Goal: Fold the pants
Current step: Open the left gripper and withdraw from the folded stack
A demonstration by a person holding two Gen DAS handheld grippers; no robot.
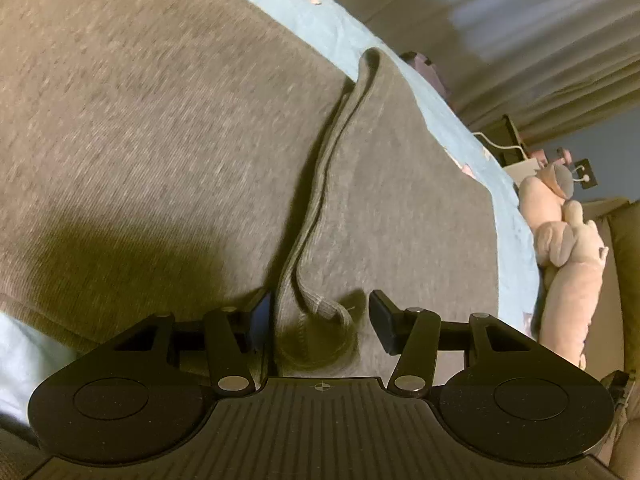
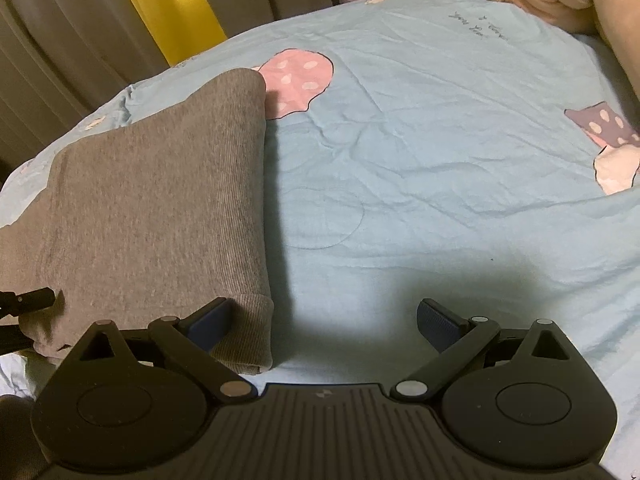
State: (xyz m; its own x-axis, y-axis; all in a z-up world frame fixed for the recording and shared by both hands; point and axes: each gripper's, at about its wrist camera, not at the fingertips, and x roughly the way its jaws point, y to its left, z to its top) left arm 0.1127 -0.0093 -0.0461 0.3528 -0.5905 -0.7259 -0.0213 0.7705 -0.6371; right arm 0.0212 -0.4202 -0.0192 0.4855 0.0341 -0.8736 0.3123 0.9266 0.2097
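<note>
While the left gripper [image 1: 320,322] stands released astride a raised ridge in the grey ribbed-knit pants [image 1: 160,140], that ridge runs toward one o'clock. From the right gripper [image 2: 324,324], also released, the folded pants [image 2: 160,200] lie at ten o'clock; bare light-blue bedsheet [image 2: 440,180] opens toward two.

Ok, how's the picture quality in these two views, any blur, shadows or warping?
Left wrist: the grey pants look smeared by motion blur, and a dark shadow falls ahead of the left gripper. Right wrist: sharper, a soft shadow on the blue bedsheet ahead of the right gripper. Both views bulge, fisheye-style.
</note>
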